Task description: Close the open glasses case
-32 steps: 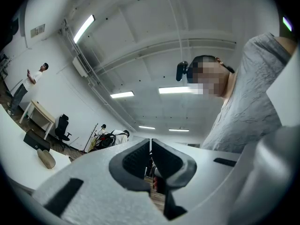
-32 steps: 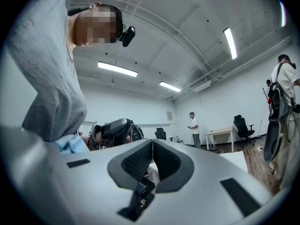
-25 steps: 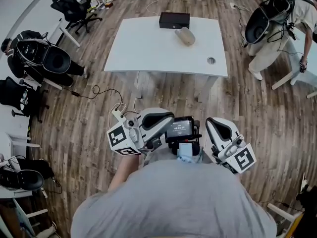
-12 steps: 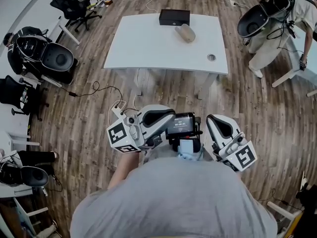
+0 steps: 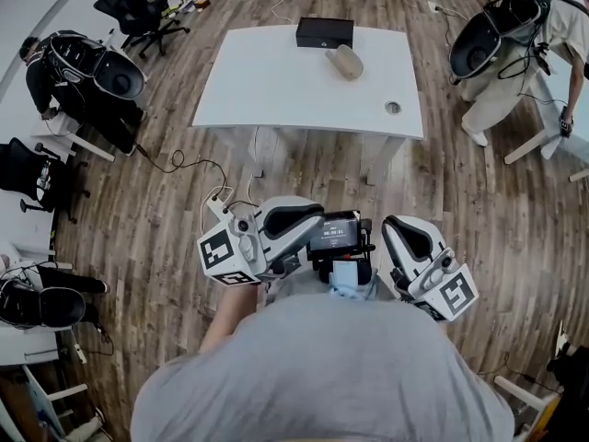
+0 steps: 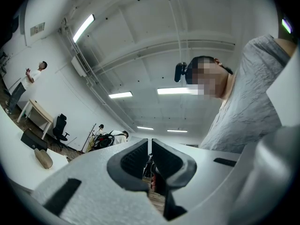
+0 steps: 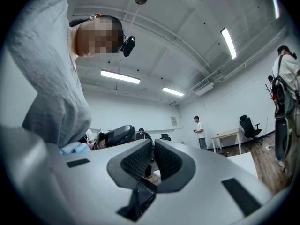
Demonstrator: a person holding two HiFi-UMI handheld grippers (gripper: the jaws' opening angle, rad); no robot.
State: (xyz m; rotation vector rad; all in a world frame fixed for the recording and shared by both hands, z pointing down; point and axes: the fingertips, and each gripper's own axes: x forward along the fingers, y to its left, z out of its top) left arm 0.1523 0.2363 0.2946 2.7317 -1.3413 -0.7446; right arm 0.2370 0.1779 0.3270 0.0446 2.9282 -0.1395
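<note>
Far off on white table (image 5: 276, 86), tan glasses case (image 5: 345, 64); near, left gripper (image 6: 150, 146) and right gripper (image 7: 153, 149) closed, gripping nothing.

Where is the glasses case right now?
In the head view, the tan glasses case lies on the white table near its far edge, just in front of the right end of the black box.

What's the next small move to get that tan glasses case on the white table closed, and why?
Probably step forward to the white table and bring both claws down toward it. The glasses case lies on its far side by the black box, out of reach, while the left claw and right claw sit by the grey shirt, shut, empty, pointing at the ceiling.
</note>
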